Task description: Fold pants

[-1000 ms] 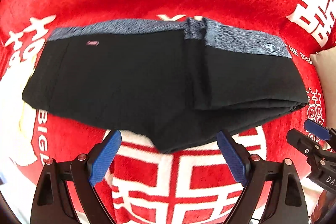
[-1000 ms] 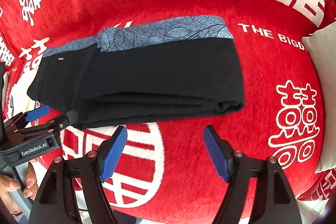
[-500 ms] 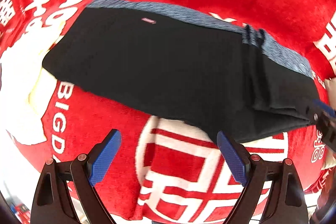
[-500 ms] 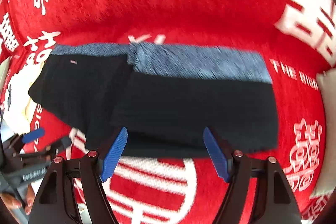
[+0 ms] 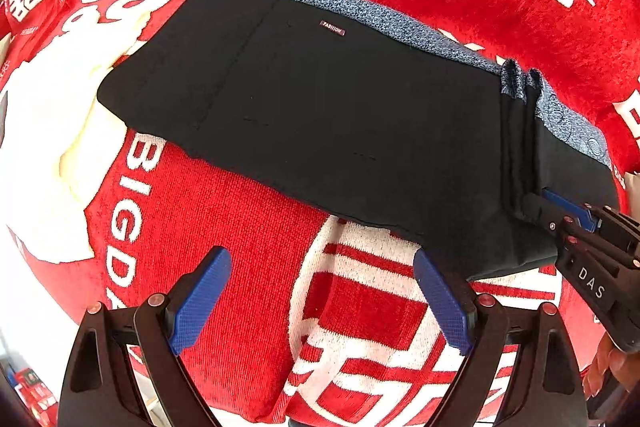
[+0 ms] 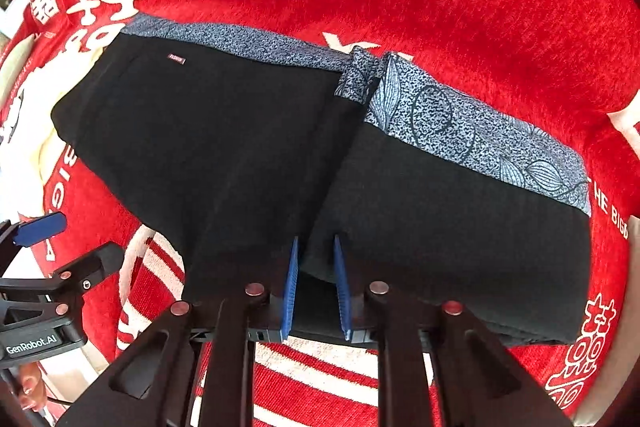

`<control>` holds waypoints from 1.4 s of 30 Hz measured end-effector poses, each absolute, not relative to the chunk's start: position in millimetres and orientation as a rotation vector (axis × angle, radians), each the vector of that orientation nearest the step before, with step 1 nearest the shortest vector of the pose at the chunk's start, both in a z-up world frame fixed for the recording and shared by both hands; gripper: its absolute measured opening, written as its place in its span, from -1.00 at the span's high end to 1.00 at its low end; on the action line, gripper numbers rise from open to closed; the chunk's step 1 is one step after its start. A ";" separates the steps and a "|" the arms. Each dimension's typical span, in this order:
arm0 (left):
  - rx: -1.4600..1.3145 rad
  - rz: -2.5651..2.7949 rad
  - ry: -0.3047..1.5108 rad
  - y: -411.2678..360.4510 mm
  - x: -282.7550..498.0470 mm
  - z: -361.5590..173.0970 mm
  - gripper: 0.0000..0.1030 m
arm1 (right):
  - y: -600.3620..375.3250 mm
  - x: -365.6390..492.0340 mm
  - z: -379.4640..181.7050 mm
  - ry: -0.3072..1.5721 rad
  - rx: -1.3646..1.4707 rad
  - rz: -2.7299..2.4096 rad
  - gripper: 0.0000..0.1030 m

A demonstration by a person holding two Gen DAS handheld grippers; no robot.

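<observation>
Black pants with a blue patterned waistband lie partly folded on a red blanket; they also show in the right wrist view. A thicker folded stack sits on the right. My right gripper is shut on the near edge of the fold where the stack meets the flat part; it also shows at the right of the left wrist view. My left gripper is open and empty over the blanket, just short of the pants' near edge, and shows in the right wrist view.
The red blanket with white characters and lettering covers the whole surface. A cream-white patch lies at the left by the pants. A pale cushion edge shows at the far right.
My right gripper moved forward onto the pants and closed on the fold edge. My left gripper swung left, so the pants sit further right in its view.
</observation>
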State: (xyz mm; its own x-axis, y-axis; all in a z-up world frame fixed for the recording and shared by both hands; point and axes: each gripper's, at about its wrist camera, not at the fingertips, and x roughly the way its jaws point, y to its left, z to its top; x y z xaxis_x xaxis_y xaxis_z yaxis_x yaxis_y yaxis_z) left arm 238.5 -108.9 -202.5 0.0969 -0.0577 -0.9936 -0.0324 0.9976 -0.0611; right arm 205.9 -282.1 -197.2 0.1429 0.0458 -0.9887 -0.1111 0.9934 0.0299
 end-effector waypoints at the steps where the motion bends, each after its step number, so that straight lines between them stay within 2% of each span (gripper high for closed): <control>1: -0.076 -0.017 1.474 -108.6 238.8 -202.8 -0.80 | -282.1 205.7 -196.6 1.423 -0.054 0.119 0.62; 5: -0.082 -0.014 1.467 -106.3 241.2 -201.9 -0.80 | -277.6 202.3 -186.3 1.439 -0.034 0.240 0.60; 11: -0.099 0.002 1.457 -92.8 247.2 -202.1 -0.80 | -298.8 221.7 -153.6 1.322 0.002 0.150 0.55; 17: -0.118 0.027 1.458 -80.1 247.0 -204.7 -0.80 | -341.2 271.9 -169.4 1.323 0.088 -0.062 0.55; 23: -0.110 0.035 1.462 -76.0 244.0 -206.7 -0.80 | -333.0 300.1 -211.8 1.417 0.051 -0.104 0.55; 27: -0.122 0.044 1.461 -76.1 243.0 -205.2 -0.80 | -321.3 291.7 -199.7 1.391 0.067 -0.065 0.55; 28: -0.128 0.045 1.462 -75.8 243.7 -205.2 -0.80 | -321.2 286.4 -193.8 1.393 0.121 -0.012 0.42; 29: -0.138 0.045 1.463 -74.9 244.6 -205.1 -0.80 | -321.0 281.9 -190.1 1.395 0.138 0.007 0.16; 31: -0.161 0.045 1.460 -73.0 247.4 -204.8 -0.80 | -320.5 268.4 -177.9 1.377 0.120 0.008 -0.07; 36: -0.189 0.050 1.454 -72.2 253.7 -206.4 -0.80 | -332.0 235.0 -161.4 1.348 0.090 -0.030 -0.08; 39: -0.204 0.051 1.461 -72.0 253.7 -209.4 -0.80 | -338.5 219.2 -176.7 1.381 0.046 -0.072 -0.30; 41: -0.210 0.049 1.472 -73.5 250.8 -210.7 -0.80 | -340.9 208.1 -203.3 1.462 0.044 -0.087 -0.33; 42: -0.209 0.049 1.473 -73.4 251.1 -210.8 -0.80 | -339.4 206.6 -201.6 1.429 0.045 -0.091 -0.33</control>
